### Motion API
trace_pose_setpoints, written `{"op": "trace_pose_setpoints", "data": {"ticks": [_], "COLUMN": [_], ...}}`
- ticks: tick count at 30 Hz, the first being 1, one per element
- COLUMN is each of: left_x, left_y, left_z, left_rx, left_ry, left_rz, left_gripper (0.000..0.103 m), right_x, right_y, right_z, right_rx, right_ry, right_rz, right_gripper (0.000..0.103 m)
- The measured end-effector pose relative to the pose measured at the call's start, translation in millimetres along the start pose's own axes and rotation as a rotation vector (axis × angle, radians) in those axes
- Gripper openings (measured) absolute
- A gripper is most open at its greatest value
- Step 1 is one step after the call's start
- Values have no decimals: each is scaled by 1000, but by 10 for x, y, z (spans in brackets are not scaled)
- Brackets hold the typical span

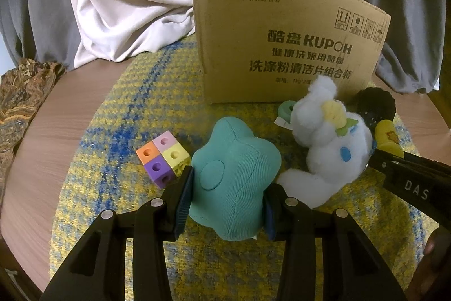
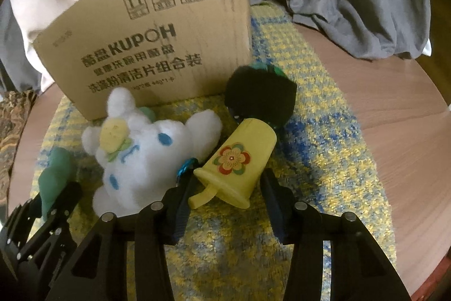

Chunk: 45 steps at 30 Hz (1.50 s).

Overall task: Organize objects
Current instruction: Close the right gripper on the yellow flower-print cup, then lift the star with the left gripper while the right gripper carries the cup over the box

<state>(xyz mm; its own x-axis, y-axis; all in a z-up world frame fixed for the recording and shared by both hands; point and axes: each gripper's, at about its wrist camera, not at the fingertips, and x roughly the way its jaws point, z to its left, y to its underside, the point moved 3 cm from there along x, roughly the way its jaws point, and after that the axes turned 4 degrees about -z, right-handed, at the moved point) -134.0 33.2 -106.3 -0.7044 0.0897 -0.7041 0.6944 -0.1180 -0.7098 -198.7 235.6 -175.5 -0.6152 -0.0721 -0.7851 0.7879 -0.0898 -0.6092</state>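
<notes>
My left gripper [image 1: 228,199] is shut on a teal star-shaped plush [image 1: 234,182], its pads pressing both sides, on the yellow and blue rug [image 1: 118,131]. The plush also shows in the right wrist view [image 2: 55,174] with the left gripper [image 2: 42,213]. My right gripper [image 2: 225,205] is open around a yellow cup with a flower sticker [image 2: 239,162] lying on its side; the pads stand apart from it. A white plush bunny [image 1: 329,143] lies between the two; it also shows in the right wrist view [image 2: 141,148]. The cardboard box [image 1: 282,47] stands behind.
A multicoloured cube of small blocks [image 1: 163,157] sits left of the teal plush. A black round object [image 2: 262,95] lies behind the cup. A green ring [image 1: 286,109] lies by the box. Grey and white cloth [image 1: 126,4] hangs at the back. Wooden table [image 2: 394,103] surrounds the rug.
</notes>
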Motion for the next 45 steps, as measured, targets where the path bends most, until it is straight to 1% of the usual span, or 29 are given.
{"op": "trace_pose_setpoints", "data": {"ticks": [10, 19, 23, 24, 34, 45], "left_x": [-156, -281, -350, -362, -555, -758], "left_y": [-109, -238, -332, -354, -671, -1153], "left_z": [-38, -10, 2, 5, 10, 10], "left_rx": [0, -9, -10, -10, -10, -14], "left_ry": [6, 9, 12, 14, 15, 27], "left_rz": [-32, -68, -84, -87, -145, -217], "left_gripper": [42, 42, 42, 42, 42, 42], "right_x": [-321, -556, -609, -636, -915, -1155], "right_y": [-73, -189, -257, -273, -498, -911], "right_z": [-9, 60, 80, 92, 199, 280], "right_rx": [-27, -43, -42, -23, -35, -51], "right_ry": [-29, -47, -47, -21, -45, -71], "right_rz": [-72, -114, -130, -143, -215, -284], "right_gripper": [47, 47, 47, 47, 47, 47]}}
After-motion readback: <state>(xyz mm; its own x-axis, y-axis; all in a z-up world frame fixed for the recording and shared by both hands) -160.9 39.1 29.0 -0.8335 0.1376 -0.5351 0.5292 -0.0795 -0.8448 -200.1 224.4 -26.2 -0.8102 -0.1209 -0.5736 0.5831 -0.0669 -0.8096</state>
